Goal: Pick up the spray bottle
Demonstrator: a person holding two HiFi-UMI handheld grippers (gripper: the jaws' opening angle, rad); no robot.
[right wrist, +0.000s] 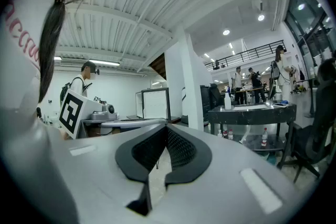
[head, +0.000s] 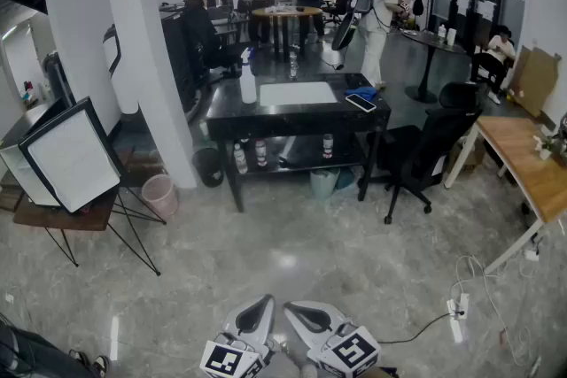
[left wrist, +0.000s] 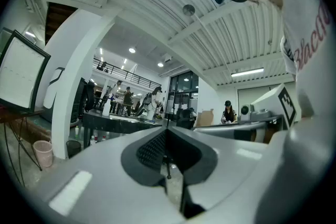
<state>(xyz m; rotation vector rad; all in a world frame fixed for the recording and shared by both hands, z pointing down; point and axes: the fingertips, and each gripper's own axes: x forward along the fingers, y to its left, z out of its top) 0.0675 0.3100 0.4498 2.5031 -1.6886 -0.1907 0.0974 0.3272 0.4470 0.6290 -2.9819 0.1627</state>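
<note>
The white spray bottle (head: 248,81) stands upright at the left end of a black table (head: 266,117), far ahead of me across the floor. It also shows small in the left gripper view as the spray bottle (left wrist: 106,107), and in the right gripper view as the spray bottle (right wrist: 228,101). My left gripper (head: 264,304) and right gripper (head: 292,309) sit side by side at the bottom edge of the head view, well short of the table. The left gripper (left wrist: 167,131) has its jaws together with nothing between them. So does the right gripper (right wrist: 167,128).
A white pillar (head: 146,40) rises left of the table, with a pink bin (head: 160,195) at its foot. A framed white panel (head: 71,157) rests on a small stand at left. A black office chair (head: 416,150), a wooden desk (head: 523,159) and a floor power strip (head: 456,314) lie right. People stand behind.
</note>
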